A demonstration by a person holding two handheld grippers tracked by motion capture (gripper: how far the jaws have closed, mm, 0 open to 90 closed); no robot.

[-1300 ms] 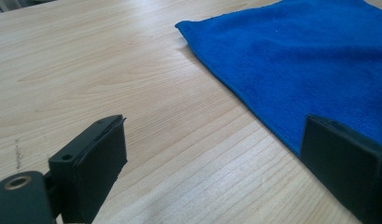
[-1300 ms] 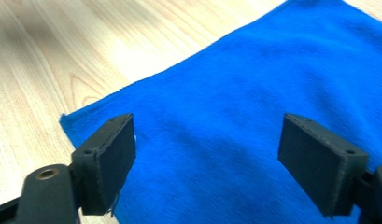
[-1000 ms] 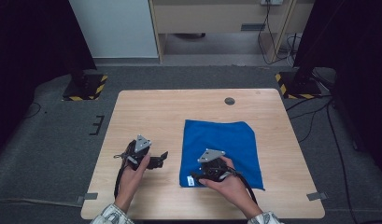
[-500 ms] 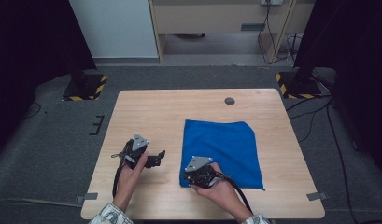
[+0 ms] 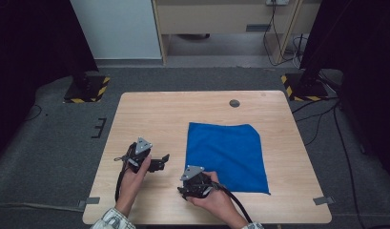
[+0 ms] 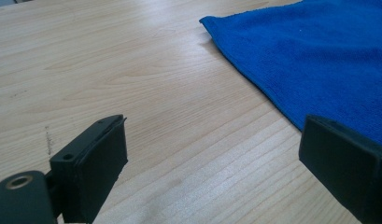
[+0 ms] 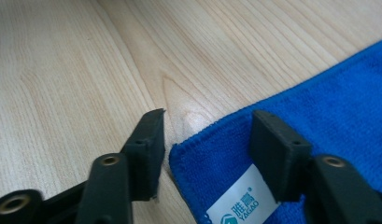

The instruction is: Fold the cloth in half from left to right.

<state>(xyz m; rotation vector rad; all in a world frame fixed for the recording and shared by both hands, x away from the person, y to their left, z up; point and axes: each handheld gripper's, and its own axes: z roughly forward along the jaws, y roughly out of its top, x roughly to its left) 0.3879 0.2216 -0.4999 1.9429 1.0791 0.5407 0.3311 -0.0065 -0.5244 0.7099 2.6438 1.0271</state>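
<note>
I count one blue cloth [image 5: 227, 155] on my one wooden table [image 5: 159, 117], and the cloth carries one white label [image 7: 240, 203] at its near corner. Two grippers are in my hands: one left gripper [image 5: 159, 162] and one right gripper [image 5: 185, 192], each with two black jaws, so four jaws altogether. There is one small dark round disc [image 5: 234, 103] set in the tabletop. On the floor beyond the table I see two yellow-and-black striped bases [image 5: 85, 90].

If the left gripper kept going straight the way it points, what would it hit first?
Probably the near edge of the flat blue microfibre cloth: the left gripper, open, points over bare wooden table towards it, though depth is hard to judge.
</note>
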